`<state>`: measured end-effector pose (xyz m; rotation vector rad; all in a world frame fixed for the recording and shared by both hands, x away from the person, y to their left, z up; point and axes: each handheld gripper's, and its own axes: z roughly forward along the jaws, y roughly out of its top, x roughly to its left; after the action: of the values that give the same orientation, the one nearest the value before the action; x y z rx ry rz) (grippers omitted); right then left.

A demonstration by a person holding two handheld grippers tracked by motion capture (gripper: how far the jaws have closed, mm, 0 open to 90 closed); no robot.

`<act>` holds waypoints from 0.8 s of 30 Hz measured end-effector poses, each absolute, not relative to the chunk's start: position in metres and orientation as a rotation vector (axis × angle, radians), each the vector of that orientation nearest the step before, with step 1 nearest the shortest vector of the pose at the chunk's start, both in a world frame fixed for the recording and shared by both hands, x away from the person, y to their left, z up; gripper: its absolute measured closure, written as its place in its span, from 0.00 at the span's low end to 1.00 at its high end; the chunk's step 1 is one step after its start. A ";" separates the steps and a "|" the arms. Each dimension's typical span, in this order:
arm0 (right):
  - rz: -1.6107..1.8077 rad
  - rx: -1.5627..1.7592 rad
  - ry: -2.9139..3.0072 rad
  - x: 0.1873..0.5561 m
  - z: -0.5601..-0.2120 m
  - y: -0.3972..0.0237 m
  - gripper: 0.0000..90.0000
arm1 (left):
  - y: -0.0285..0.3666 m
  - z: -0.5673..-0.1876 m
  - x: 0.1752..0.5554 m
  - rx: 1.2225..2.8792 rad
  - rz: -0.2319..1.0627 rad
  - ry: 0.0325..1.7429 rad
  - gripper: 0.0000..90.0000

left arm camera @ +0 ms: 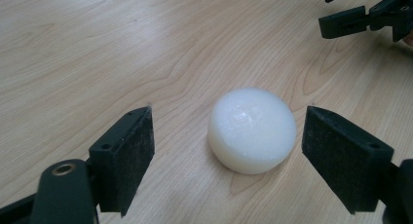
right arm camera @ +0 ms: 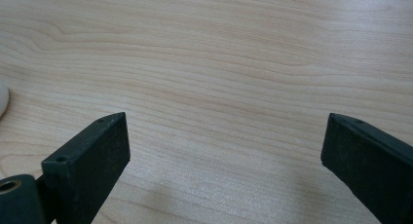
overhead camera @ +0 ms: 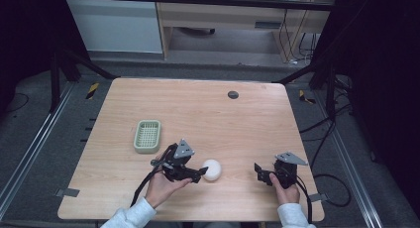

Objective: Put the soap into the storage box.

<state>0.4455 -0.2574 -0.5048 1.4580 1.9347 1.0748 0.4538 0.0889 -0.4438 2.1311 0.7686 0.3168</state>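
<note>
Low in the frame, left gripper (overhead camera: 202,171) has its jaws spread either side of the white soap bar (left arm camera: 252,130), pads not touching it. Right gripper (overhead camera: 259,172), lower right, gapes wide over bare table (overhead camera: 208,114). Green soap dish (overhead camera: 147,136) sits farther back, left.

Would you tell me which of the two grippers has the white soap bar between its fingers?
The left gripper: the white soap bar sits untouched between its open fingers, while the right gripper has bare table there.
</note>
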 end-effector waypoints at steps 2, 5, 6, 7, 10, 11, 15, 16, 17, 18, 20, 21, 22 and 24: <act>1.069 1.447 1.935 0.446 -0.505 -0.258 0.05 | 0.086 -0.444 0.455 2.136 0.313 0.767 0.21; 1.082 1.467 1.935 0.445 -0.505 -0.257 0.05 | 0.081 -0.445 0.456 2.144 0.308 0.760 0.21; 1.082 1.467 1.934 0.445 -0.505 -0.257 0.05 | 0.080 -0.445 0.456 2.143 0.307 0.762 0.21; 1.082 1.468 1.934 0.445 -0.505 -0.257 0.05 | 0.079 -0.445 0.457 2.148 0.303 0.760 0.21; 1.082 1.466 1.936 0.446 -0.505 -0.257 0.05 | 0.075 -0.446 0.458 2.158 0.304 0.759 0.21; 1.084 1.468 1.935 0.445 -0.505 -0.257 0.05 | 0.074 -0.446 0.458 2.164 0.302 0.755 0.21; 1.083 1.468 1.934 0.445 -0.505 -0.257 0.05 | 0.070 -0.447 0.459 2.173 0.300 0.752 0.21; 1.083 1.469 1.934 0.445 -0.505 -0.257 0.05 | 0.069 -0.448 0.459 2.177 0.292 0.751 0.20; 1.083 1.468 1.934 0.445 -0.505 -0.257 0.05 | 0.067 -0.449 0.459 2.185 0.295 0.749 0.20; 1.084 1.469 1.934 0.445 -0.505 -0.257 0.05 | 0.066 -0.450 0.458 2.190 0.298 0.747 0.20; 1.083 1.469 1.933 0.445 -0.505 -0.257 0.05 | 0.064 -0.452 0.459 2.200 0.299 0.743 0.19; 1.083 1.469 1.933 0.445 -0.505 -0.257 0.05 | 0.063 -0.452 0.459 2.203 0.300 0.743 0.19; 1.083 1.469 1.933 0.445 -0.505 -0.257 0.05 | 0.062 -0.453 0.459 2.209 0.294 0.741 0.19; 1.084 1.468 1.933 0.445 -0.505 -0.257 0.05 | 0.060 -0.454 0.459 2.214 0.292 0.739 0.19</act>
<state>0.4453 -0.2573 -0.5046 1.4685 1.9332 1.0836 0.4589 0.0598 -0.4537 2.2140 0.7386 0.2918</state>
